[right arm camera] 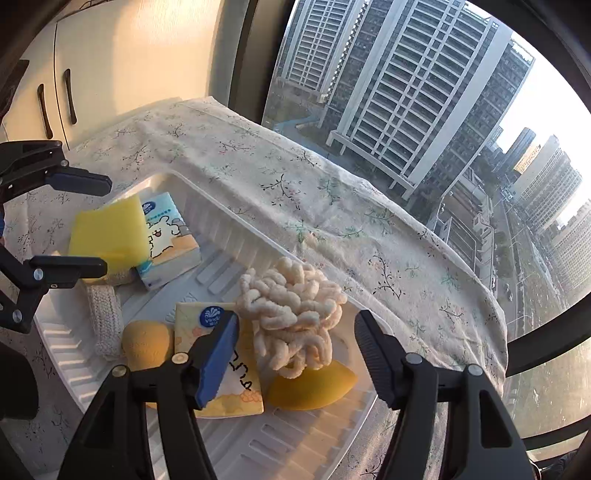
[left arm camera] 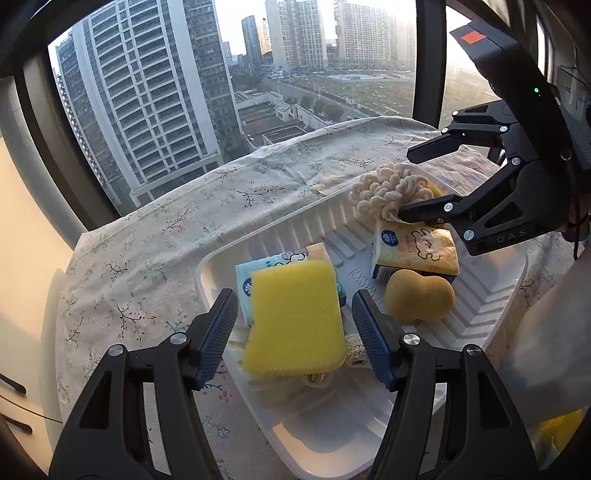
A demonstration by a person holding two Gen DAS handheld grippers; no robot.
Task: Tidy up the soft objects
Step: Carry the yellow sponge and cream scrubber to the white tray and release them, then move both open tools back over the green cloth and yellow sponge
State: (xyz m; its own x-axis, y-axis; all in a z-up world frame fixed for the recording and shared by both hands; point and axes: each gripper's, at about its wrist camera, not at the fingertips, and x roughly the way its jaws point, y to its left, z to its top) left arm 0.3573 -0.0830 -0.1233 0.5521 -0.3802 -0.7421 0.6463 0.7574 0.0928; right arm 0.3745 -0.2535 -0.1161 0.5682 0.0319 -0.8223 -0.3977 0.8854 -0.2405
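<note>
A porous foam sponge (left arm camera: pixel 295 317) lies in a ribbed, smooth white plastic tray (left arm camera: pixel 491 306) on matt printed cloth (left arm camera: pixel 155 240).

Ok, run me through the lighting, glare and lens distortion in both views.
Left wrist view: sky blown out white, hazy glare top right, window frame bowed by the fisheye, yellow sponge sharp and evenly lit. Right wrist view: warm sunlight on the cabinet, towers lean and curve, glare at the right edge, white tray softly lit.

Yellow sponge (left arm camera: pixel 295 317), cream looped scrubber (right arm camera: pixel 291 314), white tray (left arm camera: pixel 332 435), floral-sprigged cloth (right arm camera: pixel 295 192)
</note>
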